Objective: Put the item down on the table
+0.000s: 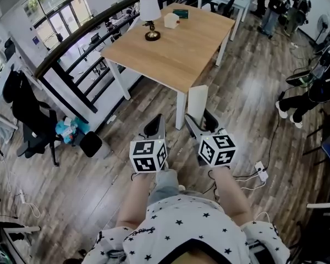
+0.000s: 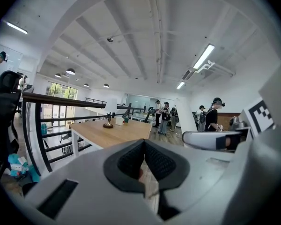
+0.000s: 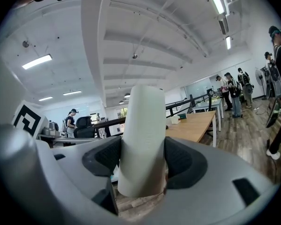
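right gripper [image 3: 141, 157] clamps white tube [image 3: 143, 121] – clearest in gripper view

Lamp [image 1: 150, 16], white box [image 1: 171, 20], perhaps a teal book [image 1: 180, 13]; black railing [image 1: 99, 22].

Lighting was bright and even: ceiling strip lights [image 2: 203, 56] above the table [image 1: 176, 54], daylit windows [image 1: 55, 12] behind it. Edges were fisheye-bent, corners black.

The item [image 3: 143, 135] is smooth and matt, the pads [image 3: 182, 161] finely textured, the table [image 1: 181, 54] pale matt wood.
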{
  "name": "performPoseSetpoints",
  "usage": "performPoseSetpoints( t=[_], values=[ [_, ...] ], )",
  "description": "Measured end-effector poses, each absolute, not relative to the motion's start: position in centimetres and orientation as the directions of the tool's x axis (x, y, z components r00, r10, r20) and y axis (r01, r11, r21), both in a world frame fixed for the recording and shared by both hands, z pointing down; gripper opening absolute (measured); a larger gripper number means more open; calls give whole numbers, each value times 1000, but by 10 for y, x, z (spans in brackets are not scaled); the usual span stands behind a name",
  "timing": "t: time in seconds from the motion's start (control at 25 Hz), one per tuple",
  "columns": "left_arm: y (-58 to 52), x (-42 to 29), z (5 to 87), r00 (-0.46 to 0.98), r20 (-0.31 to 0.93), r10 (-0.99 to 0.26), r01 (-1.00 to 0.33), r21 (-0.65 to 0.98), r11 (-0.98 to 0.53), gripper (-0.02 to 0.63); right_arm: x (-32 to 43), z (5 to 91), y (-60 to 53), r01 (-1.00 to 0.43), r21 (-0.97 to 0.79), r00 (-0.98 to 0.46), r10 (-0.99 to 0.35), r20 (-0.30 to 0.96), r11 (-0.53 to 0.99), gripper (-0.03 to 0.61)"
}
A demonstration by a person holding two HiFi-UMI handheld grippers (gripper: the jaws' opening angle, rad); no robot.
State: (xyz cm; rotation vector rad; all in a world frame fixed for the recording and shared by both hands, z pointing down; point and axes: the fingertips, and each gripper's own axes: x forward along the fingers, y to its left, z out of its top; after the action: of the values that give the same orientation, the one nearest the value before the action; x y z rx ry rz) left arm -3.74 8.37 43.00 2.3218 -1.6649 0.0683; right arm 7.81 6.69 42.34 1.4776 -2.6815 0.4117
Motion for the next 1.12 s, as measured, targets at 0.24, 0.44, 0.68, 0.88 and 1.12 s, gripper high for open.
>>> performPoseSetpoints(
  t=[0.24, 0.44, 0.68, 0.88, 1.12],
  values=[
    [56, -43, 436, 323, 203, -924, -937, 204, -283, 12, 74, 426, 39, -833, -207, -547, -820, 169, 513, 282],
    [13, -44, 437, 324, 194, -926, -937, 201, -285, 12, 75, 431, -2, -834, -216, -544, -821, 173, 507, 282],
    [-55, -55, 439, 333, 198, -922, -935, 199, -295, 12, 67, 430, -69, -840, -224, -533, -829, 170, 495, 282],
    [-116, -61, 441, 364, 214, -907, -925, 195, -325, 12, 58, 427, -127, -852, -224, -513, -839, 181, 473, 282],
    [-185, -70, 445, 408, 231, -883, -909, 197, -368, 12, 44, 426, -192, -866, -229, -487, -853, 189, 444, 282]
  ],
)
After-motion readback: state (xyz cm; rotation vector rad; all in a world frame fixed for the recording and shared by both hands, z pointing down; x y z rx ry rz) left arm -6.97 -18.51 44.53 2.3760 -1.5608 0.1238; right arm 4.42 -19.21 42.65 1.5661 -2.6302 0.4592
